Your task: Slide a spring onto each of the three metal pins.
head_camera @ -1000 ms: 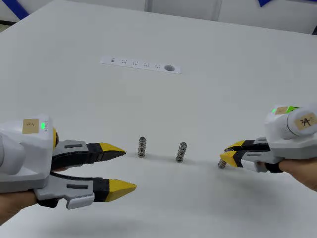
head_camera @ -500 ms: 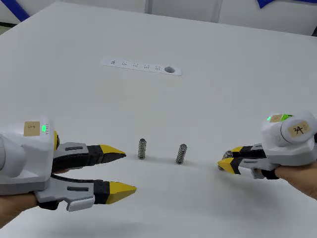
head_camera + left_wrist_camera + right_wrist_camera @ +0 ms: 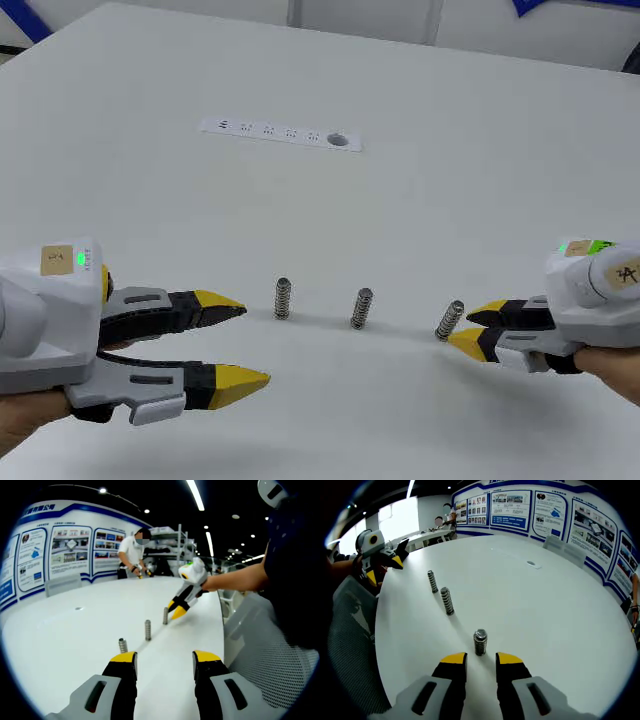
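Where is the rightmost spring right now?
The rightmost spring stands at the right end of the row of three in the head view, beside the middle spring, just off the tips of the right hand-held gripper.

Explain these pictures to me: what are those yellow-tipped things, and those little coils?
No robot here: a person holds hand-held tongs in each hand. The wide picture comes from a camera on the person's head; the two round ones from cameras riding on the tongs, looking along their jaws. On the white table three small springs stand upright in a row; a white power strip lies farther back. The left tongs and right tongs are both open and hold nothing; the right tongs sit close by the end spring.
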Demonstrator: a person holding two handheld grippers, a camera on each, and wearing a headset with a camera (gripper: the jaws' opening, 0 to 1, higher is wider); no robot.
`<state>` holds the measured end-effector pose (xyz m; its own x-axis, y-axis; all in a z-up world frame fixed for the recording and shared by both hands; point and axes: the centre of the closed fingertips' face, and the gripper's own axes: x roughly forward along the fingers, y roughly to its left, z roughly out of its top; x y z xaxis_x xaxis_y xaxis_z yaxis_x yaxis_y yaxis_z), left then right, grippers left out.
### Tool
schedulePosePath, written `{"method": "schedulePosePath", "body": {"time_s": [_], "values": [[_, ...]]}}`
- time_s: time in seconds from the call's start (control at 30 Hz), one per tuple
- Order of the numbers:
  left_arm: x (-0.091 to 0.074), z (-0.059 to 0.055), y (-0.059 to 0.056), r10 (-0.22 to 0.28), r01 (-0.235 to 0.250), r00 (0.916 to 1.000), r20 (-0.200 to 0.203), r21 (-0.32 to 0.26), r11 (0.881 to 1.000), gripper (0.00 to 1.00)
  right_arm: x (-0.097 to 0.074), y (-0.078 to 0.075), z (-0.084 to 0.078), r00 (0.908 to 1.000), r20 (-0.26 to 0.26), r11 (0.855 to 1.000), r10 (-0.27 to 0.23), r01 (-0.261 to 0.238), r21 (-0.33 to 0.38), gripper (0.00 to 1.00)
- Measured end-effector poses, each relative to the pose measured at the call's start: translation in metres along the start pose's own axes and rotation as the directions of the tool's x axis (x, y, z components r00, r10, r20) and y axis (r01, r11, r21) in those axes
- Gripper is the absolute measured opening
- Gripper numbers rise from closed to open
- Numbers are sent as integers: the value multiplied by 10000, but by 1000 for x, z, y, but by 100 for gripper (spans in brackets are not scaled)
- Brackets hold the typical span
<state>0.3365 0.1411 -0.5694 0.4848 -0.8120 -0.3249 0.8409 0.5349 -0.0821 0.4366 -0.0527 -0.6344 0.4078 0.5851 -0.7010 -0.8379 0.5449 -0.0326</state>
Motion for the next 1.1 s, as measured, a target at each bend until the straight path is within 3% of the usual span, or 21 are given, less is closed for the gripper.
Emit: {"method": "schedulePosePath", "body": {"time_s": [0.3,0.6,1.1], "values": [[-1,-4,1,76,-76,10000,-30,-46,10000,47,-20,6,-4,9995,314,9999,-71,67,115,30],[-4,-7,3,194,-195,9998,-32,-151,9997,48,-32,16,2,9972,754,9999,-29,40,-144,35],[-9,-16,6,443,-446,9990,-81,-455,9980,51,-50,32,3,9877,1561,9994,73,-22,-332,43]]}}
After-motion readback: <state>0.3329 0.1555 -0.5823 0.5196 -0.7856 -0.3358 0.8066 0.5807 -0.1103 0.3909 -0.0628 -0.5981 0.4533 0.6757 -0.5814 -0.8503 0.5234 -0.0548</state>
